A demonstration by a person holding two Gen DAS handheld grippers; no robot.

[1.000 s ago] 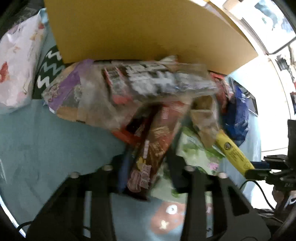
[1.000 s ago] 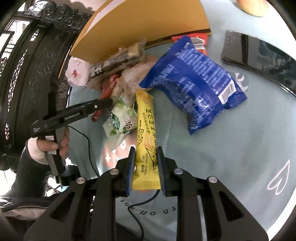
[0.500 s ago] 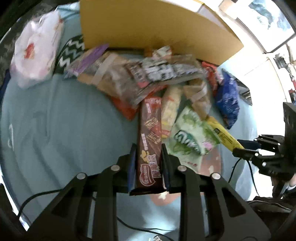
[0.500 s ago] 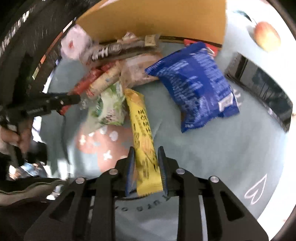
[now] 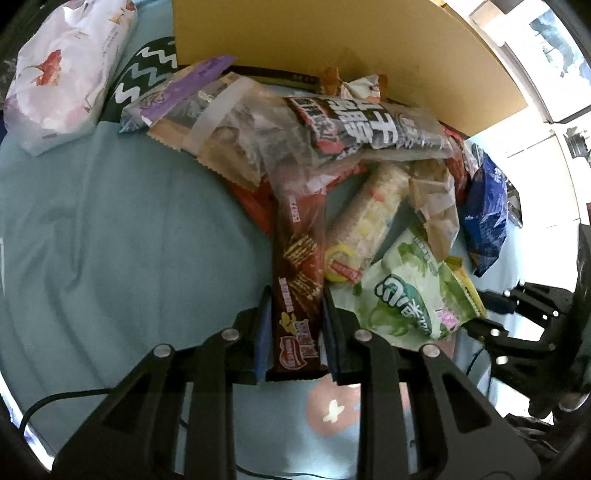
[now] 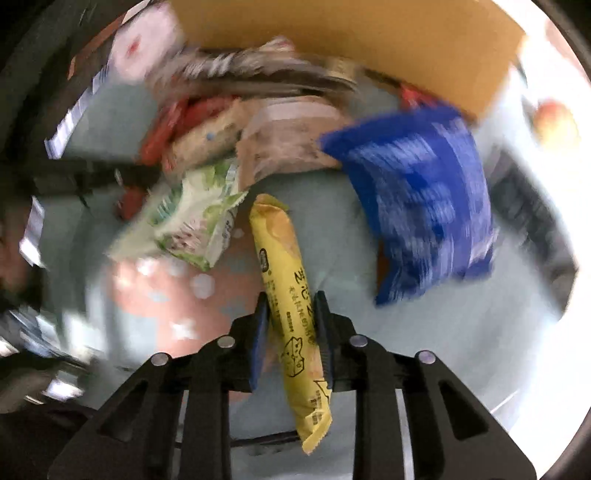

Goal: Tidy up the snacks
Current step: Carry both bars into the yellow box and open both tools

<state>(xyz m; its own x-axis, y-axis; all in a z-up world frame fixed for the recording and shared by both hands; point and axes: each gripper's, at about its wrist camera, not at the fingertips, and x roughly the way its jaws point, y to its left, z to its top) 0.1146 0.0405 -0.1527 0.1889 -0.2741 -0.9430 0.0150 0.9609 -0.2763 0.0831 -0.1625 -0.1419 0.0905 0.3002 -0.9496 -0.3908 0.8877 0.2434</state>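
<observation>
Both wrist views close, looking steeply down past own fingers onto the teal cloth [image 5: 110, 229]; shared: green snack bag [image 5: 413, 291] [image 6: 192, 221], blue bag [image 5: 484, 218] [image 6: 424, 206], cardboard box [image 5: 332, 40] [image 6: 369, 44].

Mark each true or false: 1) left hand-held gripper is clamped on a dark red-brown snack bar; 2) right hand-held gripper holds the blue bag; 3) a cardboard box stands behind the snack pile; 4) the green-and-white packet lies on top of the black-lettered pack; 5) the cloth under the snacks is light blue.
1) True: the left hand-held gripper is shut on the dark red-brown snack bar.
2) False: the right hand-held gripper grips the yellow snack bar; the blue bag lies apart on the cloth.
3) True: the cardboard box rises behind the pile.
4) False: the green-and-white packet lies low at the pile's near edge; the black-lettered pack sits on top.
5) True: light blue cloth.
</observation>
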